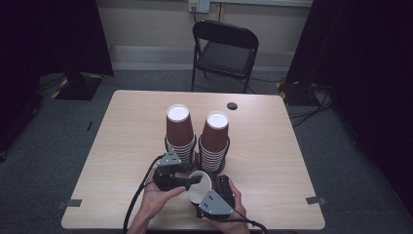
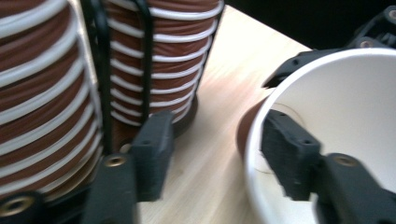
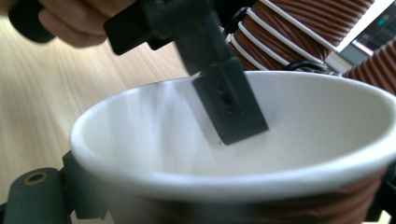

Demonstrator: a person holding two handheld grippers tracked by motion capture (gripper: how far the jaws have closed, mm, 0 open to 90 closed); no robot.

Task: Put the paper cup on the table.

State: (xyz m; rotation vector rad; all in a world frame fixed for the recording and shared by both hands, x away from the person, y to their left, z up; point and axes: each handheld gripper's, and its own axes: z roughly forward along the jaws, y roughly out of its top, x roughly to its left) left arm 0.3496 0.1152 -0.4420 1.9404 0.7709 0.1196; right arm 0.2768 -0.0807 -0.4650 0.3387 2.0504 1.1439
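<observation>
A single brown paper cup [image 1: 198, 190] with a white inside is held tilted just above the table's front edge. My right gripper [image 1: 220, 187] is shut on the cup [image 3: 261, 140] from outside, with a jaw on each side of its wall. My left gripper [image 1: 194, 180] is open and straddles the rim. One of its fingers [image 2: 289, 158] is inside the cup [image 2: 345, 112] and the other finger [image 2: 152, 154] is outside. That inner finger [image 3: 229, 102] also appears in the right gripper view. A hand holds each gripper.
Two stacks of upside-down brown cups [image 1: 179, 131] [image 1: 215, 139] stand in black wire holders mid-table, just behind the grippers. The wooden table [image 1: 122, 146] has a round cable hole [image 1: 232, 106] at the back. A black folding chair [image 1: 225, 48] stands beyond it.
</observation>
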